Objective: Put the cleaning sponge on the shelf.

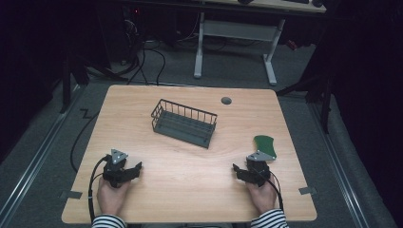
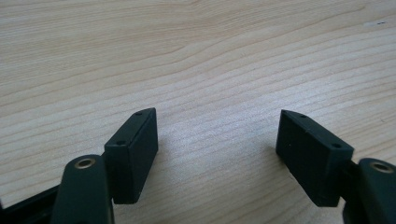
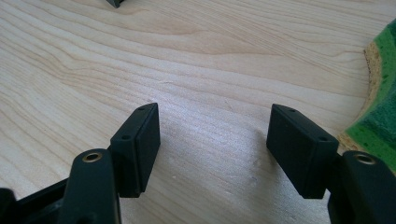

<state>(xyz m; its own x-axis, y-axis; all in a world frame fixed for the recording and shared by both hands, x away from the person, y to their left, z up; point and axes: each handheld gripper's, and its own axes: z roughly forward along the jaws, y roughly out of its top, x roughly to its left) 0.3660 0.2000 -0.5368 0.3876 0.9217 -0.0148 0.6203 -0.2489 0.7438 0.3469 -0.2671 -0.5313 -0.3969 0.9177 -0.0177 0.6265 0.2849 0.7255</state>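
Both tools rest low on the wooden table [image 1: 190,166] near the person's edge, and nothing is picked up yet, so this reads as the opening step: the reach has not begun. The left tool [image 1: 135,169] sits at about 8 o'clock from the table's middle, its jaws standing apart with bare wood grain between them in the left gripper view [image 2: 217,140]. The right tool [image 1: 240,171] sits at about 4 o'clock, its jaws likewise wide apart and holding nothing [image 3: 212,135].

The thing nearest the right tool is a green sponge [image 1: 264,146], lying flat just beyond that tool, toward 1 o'clock from it. In the right gripper view its edge [image 3: 380,112] shows a rough green scouring face over a tan, porous layer, with a wavy outline. It looks soft and compressible, so a grip should sink in a little.

A dark wire basket [image 1: 184,122] stands near the table's centre, well apart from the sponge, toward 10 o'clock from it. It is rectangular, with thin upright bars and an open top.

The likely next move is for the right tool to swing toward the sponge, straddle a narrow side and close; the thin, flat shape calls for coming in low against the table
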